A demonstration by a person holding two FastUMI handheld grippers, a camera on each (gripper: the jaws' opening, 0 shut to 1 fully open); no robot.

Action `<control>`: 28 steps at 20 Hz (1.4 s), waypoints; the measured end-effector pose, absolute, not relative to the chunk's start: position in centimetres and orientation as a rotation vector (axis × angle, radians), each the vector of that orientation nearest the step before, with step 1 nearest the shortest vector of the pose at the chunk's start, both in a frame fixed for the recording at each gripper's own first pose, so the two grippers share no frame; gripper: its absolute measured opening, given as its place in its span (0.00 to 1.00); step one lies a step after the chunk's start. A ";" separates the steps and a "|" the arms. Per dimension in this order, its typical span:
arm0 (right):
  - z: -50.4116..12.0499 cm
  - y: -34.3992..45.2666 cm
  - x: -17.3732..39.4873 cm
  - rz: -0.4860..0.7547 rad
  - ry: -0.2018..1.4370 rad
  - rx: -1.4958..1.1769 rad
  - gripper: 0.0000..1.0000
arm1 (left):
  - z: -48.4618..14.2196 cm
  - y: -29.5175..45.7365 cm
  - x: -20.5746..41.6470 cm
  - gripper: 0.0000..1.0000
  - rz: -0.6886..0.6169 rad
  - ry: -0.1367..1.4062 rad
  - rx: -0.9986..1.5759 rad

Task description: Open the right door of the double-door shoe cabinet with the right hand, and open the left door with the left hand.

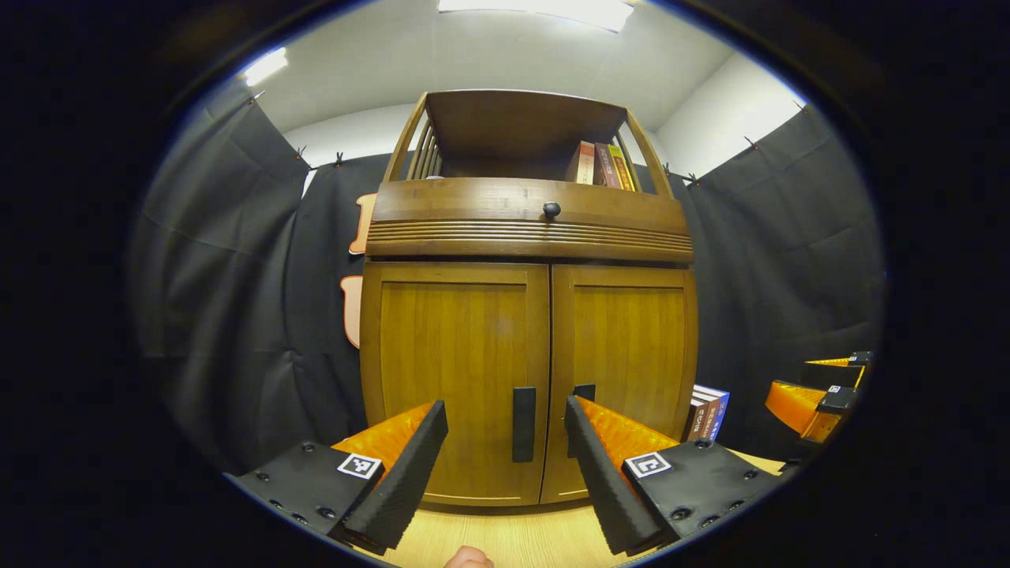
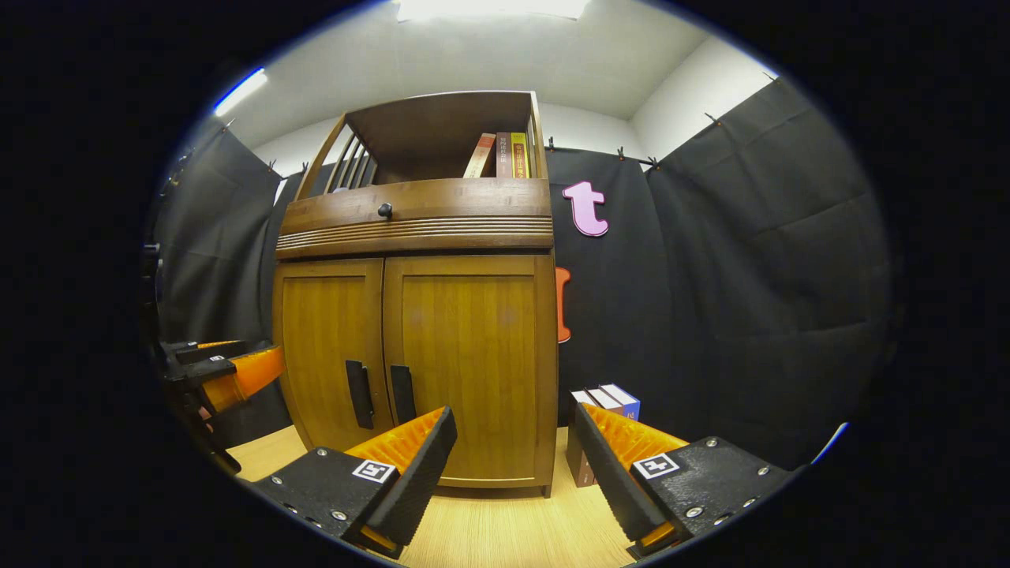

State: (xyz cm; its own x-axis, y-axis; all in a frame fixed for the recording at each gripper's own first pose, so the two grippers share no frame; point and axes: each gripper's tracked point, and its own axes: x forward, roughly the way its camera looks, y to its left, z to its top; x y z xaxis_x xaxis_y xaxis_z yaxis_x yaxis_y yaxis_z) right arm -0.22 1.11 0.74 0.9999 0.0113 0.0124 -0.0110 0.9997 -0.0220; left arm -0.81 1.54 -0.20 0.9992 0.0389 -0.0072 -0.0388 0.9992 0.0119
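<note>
A wooden shoe cabinet (image 1: pixel 529 237) (image 2: pixel 418 229) stands on a light wooden surface, both doors closed. Its left door (image 1: pixel 454 379) (image 2: pixel 327 355) and right door (image 1: pixel 631 363) (image 2: pixel 473 363) each carry a dark vertical handle near the middle seam: left handle (image 1: pixel 524 424) (image 2: pixel 359 394), right handle (image 1: pixel 585 392) (image 2: pixel 402 394). My left gripper (image 1: pixel 505 450) is open, straight in front of the seam, its fingers framing the left handle, apart from it. Open too, my right gripper (image 2: pixel 513 457) sits before the right door's outer edge. The right gripper also appears at the far right (image 1: pixel 821 394), the left one at the far left (image 2: pixel 221 371).
Above the doors is a drawer with a round knob (image 1: pixel 551 209) and an open shelf holding books (image 1: pixel 604 166). More books (image 2: pixel 604 410) stand on the surface right of the cabinet. Black cloth walls surround the cabinet.
</note>
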 end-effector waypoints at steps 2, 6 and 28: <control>0.7 1.4 -0.2 0.019 -0.010 -0.028 0.94 | -0.1 1.9 -0.9 0.94 0.047 0.007 0.007; 0.9 2.1 0.1 0.042 -0.019 -0.043 0.94 | -0.5 2.8 -1.5 0.96 0.072 0.013 0.018; -6.6 17.7 20.0 0.254 0.066 -0.074 0.94 | -0.7 8.6 -5.9 0.95 0.197 0.030 0.047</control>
State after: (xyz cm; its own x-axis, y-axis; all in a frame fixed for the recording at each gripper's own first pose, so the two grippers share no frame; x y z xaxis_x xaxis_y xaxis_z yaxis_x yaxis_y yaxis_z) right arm 20.02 17.72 -6.59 0.9658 0.2485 -0.0742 -0.2533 0.9652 -0.0646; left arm -5.88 8.56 -0.66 0.9802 0.1962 -0.0251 -0.1948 0.9796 0.0498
